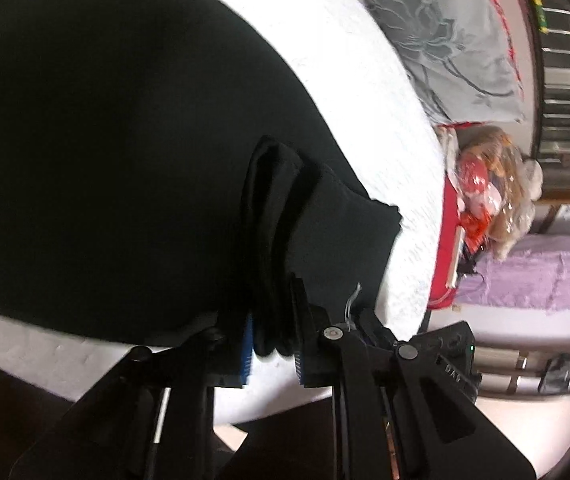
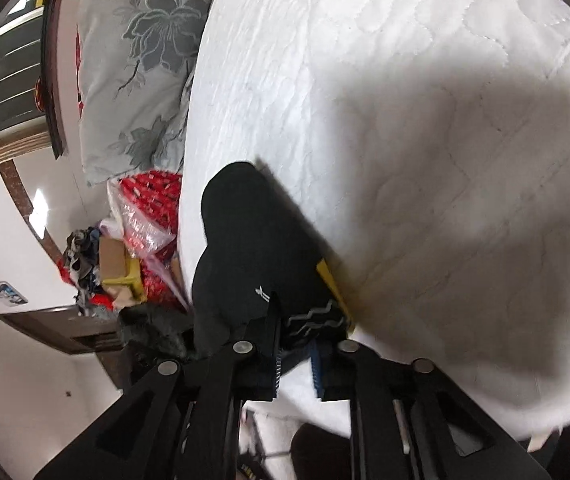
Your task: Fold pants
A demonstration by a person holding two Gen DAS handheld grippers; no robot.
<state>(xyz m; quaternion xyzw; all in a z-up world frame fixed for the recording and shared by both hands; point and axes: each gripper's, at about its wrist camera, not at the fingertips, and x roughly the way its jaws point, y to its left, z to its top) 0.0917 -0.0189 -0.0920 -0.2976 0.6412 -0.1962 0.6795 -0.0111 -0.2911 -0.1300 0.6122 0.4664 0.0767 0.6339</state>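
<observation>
Black pants gripped at two points above a white mattress, the fold not yet laid.

Nearest the lens, a bunched edge of the pants [image 1: 125, 140] is pinched by the left gripper [image 1: 273, 344], its jaws closed down to the thickness of the cloth; in the right wrist view another bunch of pants [image 2: 253, 248], by a small white logo, is clamped the same way by the right gripper [image 2: 297, 360]. Beyond the left gripper, most of the cloth is spread over the mattress [image 2: 365, 60] (both views are motion-blurred). If the two grips are carried unevenly, a skewed or creased fold is likely; thick bunches may also slip free. Farther off, a grey floral pillow [image 1: 437, 32] and bagged clutter [image 2: 145, 208] lie at the mattress edge, where a trailing corner could catch.
</observation>
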